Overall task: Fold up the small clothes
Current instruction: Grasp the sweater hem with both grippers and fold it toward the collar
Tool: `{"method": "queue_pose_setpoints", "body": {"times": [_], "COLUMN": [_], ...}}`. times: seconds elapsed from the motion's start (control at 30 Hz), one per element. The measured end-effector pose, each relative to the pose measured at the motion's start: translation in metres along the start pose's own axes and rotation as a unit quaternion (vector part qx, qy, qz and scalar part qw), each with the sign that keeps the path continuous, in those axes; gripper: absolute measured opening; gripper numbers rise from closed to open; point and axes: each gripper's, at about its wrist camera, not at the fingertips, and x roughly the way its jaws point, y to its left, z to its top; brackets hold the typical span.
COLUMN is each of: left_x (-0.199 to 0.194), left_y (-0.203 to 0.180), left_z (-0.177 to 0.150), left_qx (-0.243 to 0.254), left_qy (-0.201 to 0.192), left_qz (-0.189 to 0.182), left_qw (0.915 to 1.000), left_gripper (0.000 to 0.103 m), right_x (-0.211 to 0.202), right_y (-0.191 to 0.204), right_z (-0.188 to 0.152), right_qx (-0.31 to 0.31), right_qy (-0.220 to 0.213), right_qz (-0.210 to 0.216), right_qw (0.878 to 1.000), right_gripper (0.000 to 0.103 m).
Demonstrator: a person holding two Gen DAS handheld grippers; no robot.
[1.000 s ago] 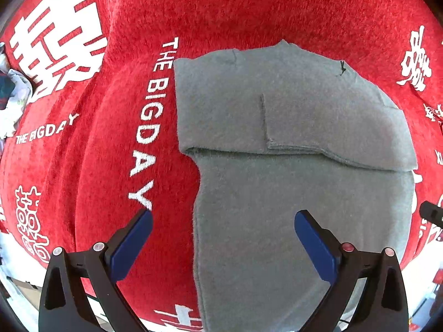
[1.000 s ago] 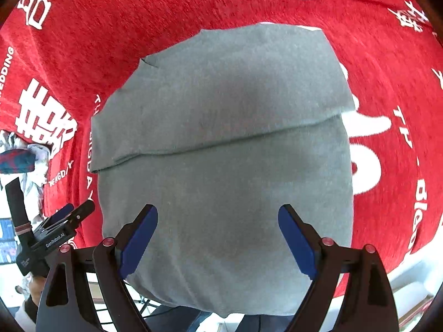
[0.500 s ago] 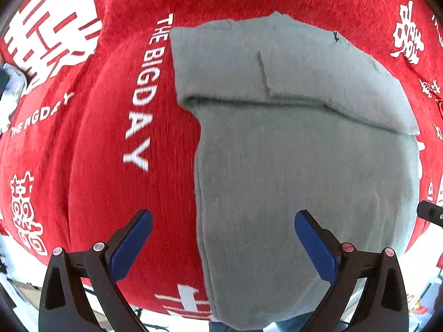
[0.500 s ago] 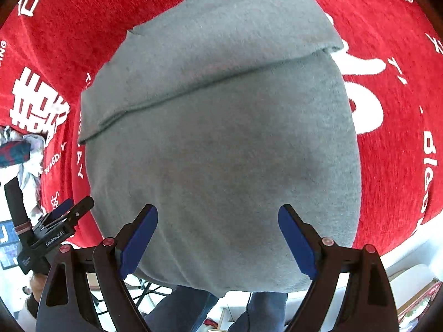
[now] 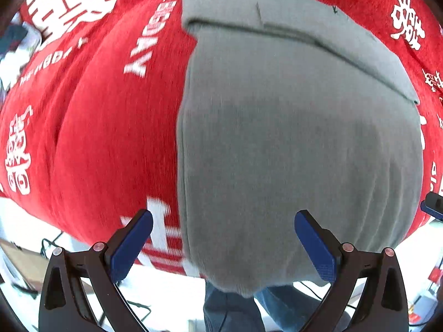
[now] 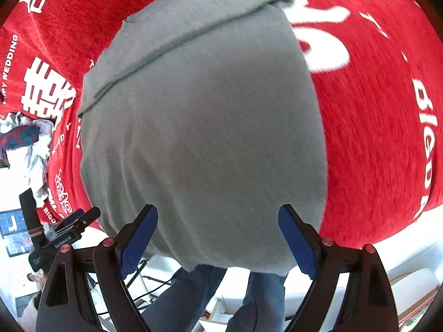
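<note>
Jaws of both grippers spread wide above fuzzy, part-folded grey garment (image 5: pixel 299 138) on plush red cloth (image 5: pixel 110 138).

The red cloth (image 6: pixel 373 110) reads "HAPPY WEDDING" and "BIGD…" — the left claw (image 6: pixel 76 218) perhaps "GenRobot.AI".

One grey garment (image 5: pixel 299 149), one red tablecloth (image 5: pixel 110 138), two hand-held grippers, left (image 5: pixel 223 238), right (image 6: pixel 217 233), one crumpled clothes pile (image 6: pixel 27 144)

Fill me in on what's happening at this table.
A person holds two grippers over a grey garment spread on a red printed tablecloth. The garment's far part is already folded over, and its near edge hangs off the table. The left gripper and right gripper are both open above that near edge, gripping nothing yet.
</note>
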Motion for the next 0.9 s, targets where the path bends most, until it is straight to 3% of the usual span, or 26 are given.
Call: {"method": "queue_pose_setpoints", "body": {"times": [0.33, 0.53, 0.7, 0.73, 0.77, 0.8, 0.87, 0.9], "left_x": [0.034, 0.06, 0.067, 0.064, 0.06, 0.058, 0.052, 0.049], "left_y": [0.002, -0.006, -0.008, -0.01, -0.009, -0.009, -0.009, -0.009], "left_z": [-0.055, -0.067, -0.066, -0.069, -0.073, -0.075, -0.077, -0.078], "left_qx": [-0.026, -0.028, -0.026, -0.027, -0.028, -0.029, -0.022, -0.014], "left_qy": [0.05, 0.074, 0.068, 0.066, 0.065, 0.064, 0.062, 0.063], "left_qz": [-0.024, -0.033, -0.041, -0.047, -0.057, -0.065, -0.077, -0.082], "left_qw": [0.9981, 0.9964, 0.9965, 0.9963, 0.9958, 0.9954, 0.9948, 0.9945], "left_gripper": [0.103, 0.103, 0.102, 0.097, 0.09, 0.084, 0.051, 0.039], "right_x": [0.028, 0.065, 0.086, 0.087, 0.086, 0.086, 0.084, 0.082], "right_y": [-0.053, -0.069, -0.071, -0.071, -0.071, -0.07, -0.071, -0.071], "right_z": [-0.05, -0.066, -0.07, -0.071, -0.072, -0.073, -0.076, -0.077], "right_qx": [0.033, 0.034, 0.03, 0.03, 0.032, 0.035, 0.04, 0.038], "right_qy": [0.046, 0.082, 0.1, 0.103, 0.103, 0.105, 0.111, 0.11], "right_qz": [0.021, 0.026, 0.042, 0.045, 0.048, 0.051, 0.047, 0.053], "right_qw": [0.998, 0.996, 0.994, 0.993, 0.993, 0.993, 0.992, 0.992], "right_gripper": [0.091, 0.091, 0.091, 0.089, 0.072, 0.038, 0.013, 0.01]}}
